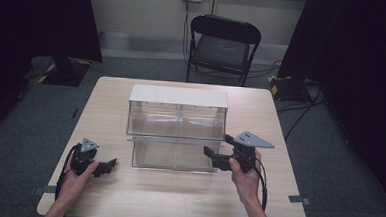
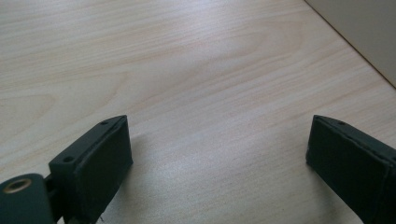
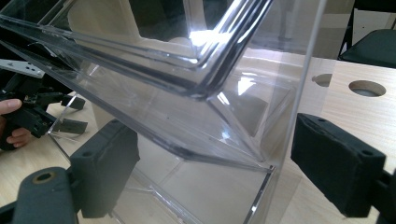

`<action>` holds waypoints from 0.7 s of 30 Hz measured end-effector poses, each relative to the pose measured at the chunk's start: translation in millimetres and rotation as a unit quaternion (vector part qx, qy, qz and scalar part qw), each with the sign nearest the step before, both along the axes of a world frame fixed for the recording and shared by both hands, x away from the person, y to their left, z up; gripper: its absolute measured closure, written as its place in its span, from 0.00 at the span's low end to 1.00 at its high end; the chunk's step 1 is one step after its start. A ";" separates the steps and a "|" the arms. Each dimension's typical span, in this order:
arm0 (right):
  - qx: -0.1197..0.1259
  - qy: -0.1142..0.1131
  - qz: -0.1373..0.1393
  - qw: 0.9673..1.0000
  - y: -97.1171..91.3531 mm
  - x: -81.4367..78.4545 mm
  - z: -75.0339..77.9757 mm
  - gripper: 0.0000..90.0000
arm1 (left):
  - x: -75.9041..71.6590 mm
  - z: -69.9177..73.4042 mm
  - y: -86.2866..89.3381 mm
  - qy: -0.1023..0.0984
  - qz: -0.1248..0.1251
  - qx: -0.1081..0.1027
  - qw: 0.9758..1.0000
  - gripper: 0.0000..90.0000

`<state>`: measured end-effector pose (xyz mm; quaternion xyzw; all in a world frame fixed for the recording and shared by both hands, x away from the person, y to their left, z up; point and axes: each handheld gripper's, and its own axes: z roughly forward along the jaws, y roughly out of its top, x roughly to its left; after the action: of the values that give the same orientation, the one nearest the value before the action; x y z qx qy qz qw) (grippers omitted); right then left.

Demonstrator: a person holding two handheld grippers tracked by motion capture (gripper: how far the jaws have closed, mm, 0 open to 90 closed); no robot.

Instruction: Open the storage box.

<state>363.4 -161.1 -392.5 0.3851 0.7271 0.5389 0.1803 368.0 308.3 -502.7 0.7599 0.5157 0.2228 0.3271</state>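
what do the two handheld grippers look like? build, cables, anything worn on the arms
Both are black pistol-grip units with two blocky black jaws. The left gripper and right gripper each carry a grey three-cornered plate with small holes, and each trails a black cable. The forearms are bare; no sleeves or gloves.

The worktop [image 1: 186, 198] is evenly lit from above, while the room's sides are left dark. White glare is thrown off the clear box [image 3: 201, 39]. Soft shadows are cast under the left tongs [image 2: 219, 154], whose near edges are blurred.
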 end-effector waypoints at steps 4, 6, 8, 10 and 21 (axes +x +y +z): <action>0.003 0.001 0.003 1.000 -0.2 0.4 -0.2 0.16 | 0.0 -0.2 -0.3 0.000 0.001 -0.003 1.000 0.07; 0.003 0.001 0.003 1.000 -0.2 0.5 -0.2 0.16 | 0.0 0.0 0.0 0.000 0.000 0.000 1.000 0.07; 0.003 0.001 0.003 1.000 -0.2 0.6 -0.3 0.16 | 0.0 -0.2 -0.2 0.000 0.001 -0.002 1.000 0.07; 0.003 0.001 0.004 1.000 -0.3 0.8 -0.2 0.16 | 0.0 -0.2 -0.3 0.000 0.001 -0.003 1.000 0.07; 0.001 0.001 0.005 1.000 -0.4 1.2 0.1 0.16 | 0.0 -0.1 0.0 0.000 0.000 -0.001 1.000 0.07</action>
<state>364.5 -161.5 -392.5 0.3822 0.7285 0.5405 0.1763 368.0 308.3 -502.8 0.7597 0.5158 0.2223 0.3277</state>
